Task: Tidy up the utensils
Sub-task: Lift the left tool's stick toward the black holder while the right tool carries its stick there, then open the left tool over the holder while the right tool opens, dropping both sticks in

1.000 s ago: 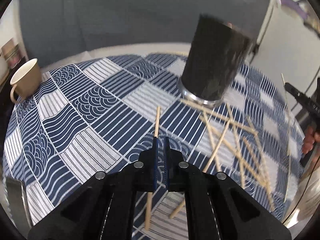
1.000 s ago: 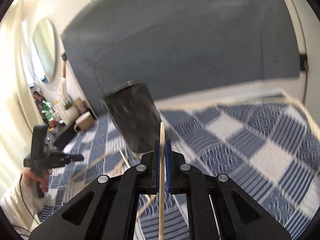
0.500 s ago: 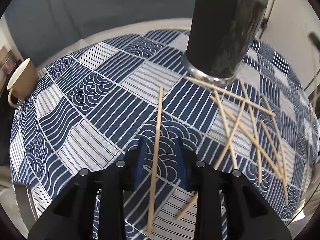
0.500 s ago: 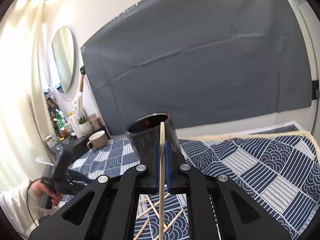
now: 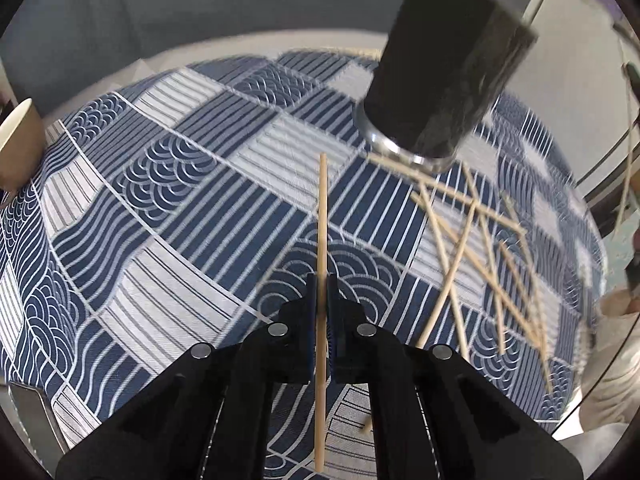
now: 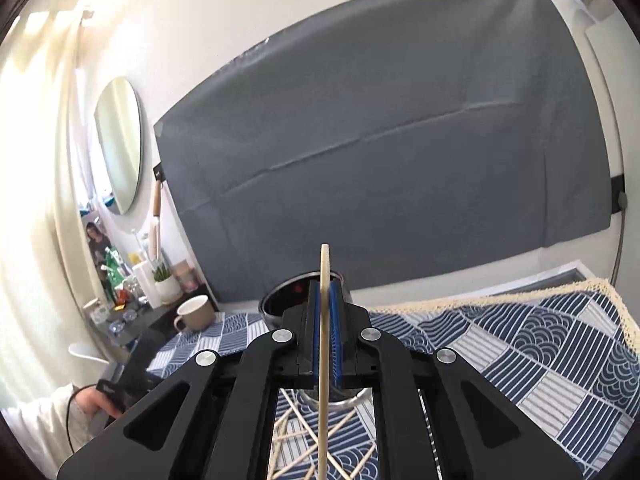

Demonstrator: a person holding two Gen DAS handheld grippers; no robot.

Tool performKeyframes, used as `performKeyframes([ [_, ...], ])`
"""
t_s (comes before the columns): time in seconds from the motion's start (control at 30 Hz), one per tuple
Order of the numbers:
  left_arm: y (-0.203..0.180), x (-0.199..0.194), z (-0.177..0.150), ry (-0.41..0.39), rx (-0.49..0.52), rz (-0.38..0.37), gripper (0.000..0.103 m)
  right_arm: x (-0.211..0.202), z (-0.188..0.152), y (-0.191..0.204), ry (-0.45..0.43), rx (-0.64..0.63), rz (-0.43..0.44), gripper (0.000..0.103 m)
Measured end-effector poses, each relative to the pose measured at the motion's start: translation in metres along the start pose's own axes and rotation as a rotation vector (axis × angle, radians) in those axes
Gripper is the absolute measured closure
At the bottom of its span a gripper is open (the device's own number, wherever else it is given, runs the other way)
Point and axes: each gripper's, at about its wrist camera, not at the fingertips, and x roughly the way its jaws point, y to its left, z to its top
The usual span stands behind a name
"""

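A tall black holder cup (image 5: pixel 444 80) stands on the blue patterned tablecloth (image 5: pixel 192 216). My left gripper (image 5: pixel 321 292) is shut on a single wooden chopstick (image 5: pixel 322 216) that lies along the cloth and points toward the cup. Several loose chopsticks (image 5: pixel 476 236) lie crossed to the right of it, below the cup. In the right wrist view my right gripper (image 6: pixel 325 300) is shut on an upright chopstick (image 6: pixel 325 272), raised just in front of the holder cup's (image 6: pixel 280 300) open rim. More chopsticks (image 6: pixel 296 440) show on the cloth beneath it.
A beige mug (image 5: pixel 18 148) sits at the table's left edge, and the mug (image 6: pixel 196 312) shows again beside a cluttered shelf (image 6: pixel 132 292). A grey cloth (image 6: pixel 380 152) hangs on the far wall. A sleeved hand (image 6: pixel 88 400) holds the other gripper at lower left.
My left gripper opened around the lone chopstick and has now shut on it, coming lower over the cloth. My right gripper rose with its chopstick, and the cup sank lower in its view.
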Motion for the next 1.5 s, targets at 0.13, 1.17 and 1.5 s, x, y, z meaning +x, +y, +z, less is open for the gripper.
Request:
performKeyframes([
  [0.13, 0.005, -0.035, 0.002, -0.107, -0.013, -0.079, 0.098, 0.003, 0.016, 0.014, -0.020, -0.034, -0.002, 0.098],
  [1.17, -0.075, -0.040, 0.155, -1.014, 0.208, -0.448, 0.098, 0.107, 0.054, -0.003, -0.403, -0.051, 0.136, 0.098],
  [1.5, -0.075, -0.043, 0.145, -1.003, 0.196, -0.398, 0.043, 0.097, 0.055, -0.008, -0.430, -0.008, 0.074, 0.065],
])
